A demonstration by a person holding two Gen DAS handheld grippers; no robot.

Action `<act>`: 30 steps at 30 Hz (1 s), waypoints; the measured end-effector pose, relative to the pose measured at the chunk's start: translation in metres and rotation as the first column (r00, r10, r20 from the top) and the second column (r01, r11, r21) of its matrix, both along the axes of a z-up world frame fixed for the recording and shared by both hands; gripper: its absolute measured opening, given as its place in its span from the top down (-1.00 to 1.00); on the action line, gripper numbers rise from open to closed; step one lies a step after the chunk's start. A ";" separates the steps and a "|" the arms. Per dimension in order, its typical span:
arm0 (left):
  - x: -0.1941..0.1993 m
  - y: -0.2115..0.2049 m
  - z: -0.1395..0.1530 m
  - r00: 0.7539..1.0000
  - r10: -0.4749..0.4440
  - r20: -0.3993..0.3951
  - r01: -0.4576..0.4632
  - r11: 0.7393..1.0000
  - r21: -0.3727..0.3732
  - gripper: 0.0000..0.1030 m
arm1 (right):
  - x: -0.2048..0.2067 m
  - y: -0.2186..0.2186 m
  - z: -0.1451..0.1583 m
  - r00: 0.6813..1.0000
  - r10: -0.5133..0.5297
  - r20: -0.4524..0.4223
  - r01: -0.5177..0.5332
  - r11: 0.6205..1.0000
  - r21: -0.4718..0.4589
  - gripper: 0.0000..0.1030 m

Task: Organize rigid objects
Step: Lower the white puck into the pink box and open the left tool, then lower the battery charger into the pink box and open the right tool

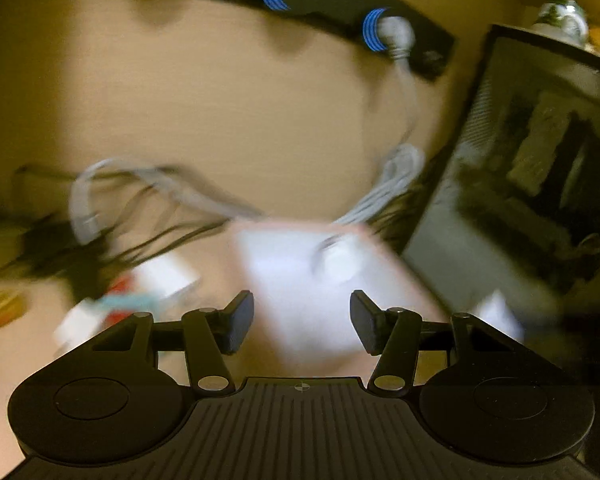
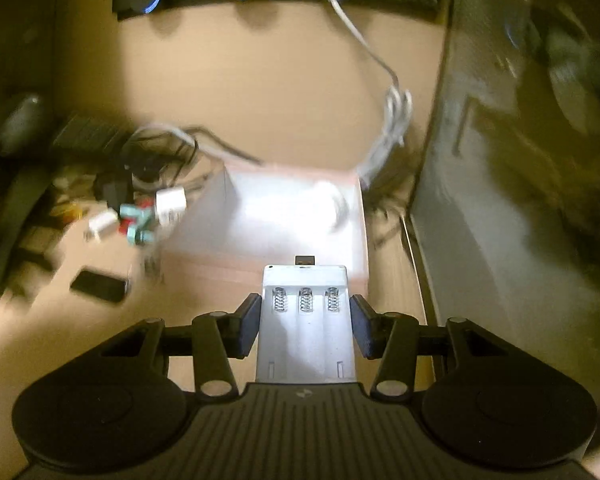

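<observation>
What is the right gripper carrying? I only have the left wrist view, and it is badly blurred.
Observer: The right gripper is shut on a white battery holder, with three springs showing in its bays.
Operator: Any batteries in it?
Observer: None visible; the bays look empty, and a small dark plug sticks out of its far end.
Operator: Where is it relative to the white box?
Observer: Just in front of the white box; its far end overlaps the box's near edge in the picture.
</observation>
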State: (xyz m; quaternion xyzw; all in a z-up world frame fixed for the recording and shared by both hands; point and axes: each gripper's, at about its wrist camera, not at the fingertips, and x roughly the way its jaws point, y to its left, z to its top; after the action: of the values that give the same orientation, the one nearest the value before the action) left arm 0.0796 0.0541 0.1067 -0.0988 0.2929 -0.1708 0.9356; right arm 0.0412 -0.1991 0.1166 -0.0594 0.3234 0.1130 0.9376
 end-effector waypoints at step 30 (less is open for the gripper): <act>0.013 0.144 -0.032 0.991 0.136 -0.022 -0.110 0.875 0.471 -0.14 | 0.042 0.034 -0.040 0.986 0.116 -0.122 -0.112 0.993 0.037 -0.49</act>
State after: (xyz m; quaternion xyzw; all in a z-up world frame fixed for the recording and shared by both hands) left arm 0.0921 0.1977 0.0747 0.1071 0.3437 -0.0327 0.9324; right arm 0.0831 -0.1648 0.0766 -0.0568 0.3754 0.1747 0.9085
